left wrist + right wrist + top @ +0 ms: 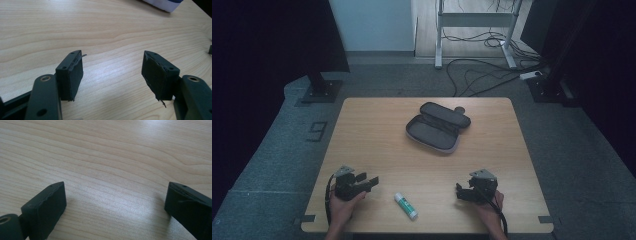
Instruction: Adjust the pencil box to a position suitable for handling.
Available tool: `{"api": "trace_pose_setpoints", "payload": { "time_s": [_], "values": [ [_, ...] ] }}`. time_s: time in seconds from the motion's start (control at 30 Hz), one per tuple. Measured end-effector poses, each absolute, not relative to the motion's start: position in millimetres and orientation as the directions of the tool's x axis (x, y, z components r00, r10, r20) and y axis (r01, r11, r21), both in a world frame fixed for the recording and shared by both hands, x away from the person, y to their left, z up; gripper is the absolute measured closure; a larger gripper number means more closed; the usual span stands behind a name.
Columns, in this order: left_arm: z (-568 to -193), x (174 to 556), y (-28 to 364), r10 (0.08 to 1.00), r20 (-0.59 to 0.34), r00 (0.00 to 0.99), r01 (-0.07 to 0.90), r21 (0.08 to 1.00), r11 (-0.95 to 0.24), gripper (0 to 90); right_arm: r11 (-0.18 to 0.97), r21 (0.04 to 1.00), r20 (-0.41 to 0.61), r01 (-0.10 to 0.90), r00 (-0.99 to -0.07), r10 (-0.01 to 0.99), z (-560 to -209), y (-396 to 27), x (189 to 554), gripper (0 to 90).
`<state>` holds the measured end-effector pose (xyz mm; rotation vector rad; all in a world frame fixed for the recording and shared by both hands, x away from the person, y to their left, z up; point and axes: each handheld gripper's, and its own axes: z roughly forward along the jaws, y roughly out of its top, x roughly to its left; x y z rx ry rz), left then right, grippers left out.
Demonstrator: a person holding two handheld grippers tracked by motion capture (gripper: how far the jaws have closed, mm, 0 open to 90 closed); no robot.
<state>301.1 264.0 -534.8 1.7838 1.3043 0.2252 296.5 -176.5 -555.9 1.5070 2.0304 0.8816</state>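
High view alone shows glue stick [406,205]; left claw [368,181] gapes.

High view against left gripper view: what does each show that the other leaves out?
High view: the whole layout, with the open pencil case, glue stick, right tool and the person's hands. Left gripper view: the left tool close up, worn pads wide apart, nothing between; a white sliver at the top edge I cannot identify. Shared: the left tool and the wooden table.
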Motion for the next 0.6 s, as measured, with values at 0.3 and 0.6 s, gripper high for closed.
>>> {"api": "trace_pose_setpoints", "payload": {
  "time_s": [0.3,0.6],
  "values": [
    [-525.0,303.5,255.5,0.832,-0.328,0.447,0.661,0.748,-0.061,32.8,0.19,0.741,0.016,0.644,-0.299,0.954,-553.2,-177.3,292.4,12.6],
    [-507.1,315.6,249.9,0.825,-0.324,0.464,0.637,0.769,-0.056,32.8,0.142,0.778,0.08,0.612,-0.322,0.943,-540.0,-182.2,296.3,19.3]
  ]
}}
